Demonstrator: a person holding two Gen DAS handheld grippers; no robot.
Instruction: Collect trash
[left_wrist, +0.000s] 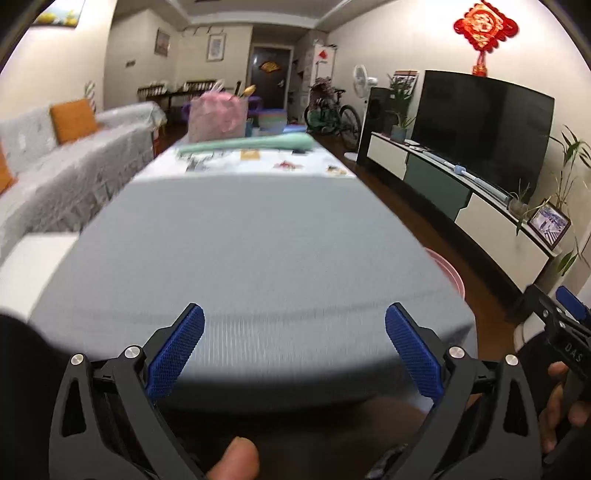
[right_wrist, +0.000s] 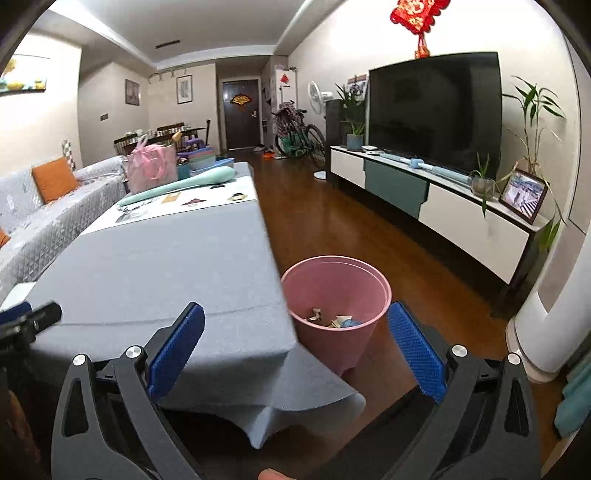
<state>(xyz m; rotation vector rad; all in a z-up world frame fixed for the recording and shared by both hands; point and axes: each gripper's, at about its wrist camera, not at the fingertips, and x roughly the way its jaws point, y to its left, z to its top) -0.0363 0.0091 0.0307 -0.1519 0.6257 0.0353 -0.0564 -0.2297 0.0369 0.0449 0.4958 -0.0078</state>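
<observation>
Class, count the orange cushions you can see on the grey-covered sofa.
2. One square orange cushion leans upright against the grey quilted sofa backrest. A second orange cushion is cut off at the left edge, nearer the camera. More may be hidden out of view.

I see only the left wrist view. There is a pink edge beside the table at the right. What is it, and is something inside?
Observer: It is a pink bin standing on the floor by the table corner. Paper scraps lie at its bottom.
Operator: Is my right tool holding any trash?
Observer: No. The right tool is open and empty, pointing toward the bin.
Operator: Does the cloth touch the bin?
Observer: The cloth corner hangs just in front of the bin; I cannot tell if they touch.
</observation>
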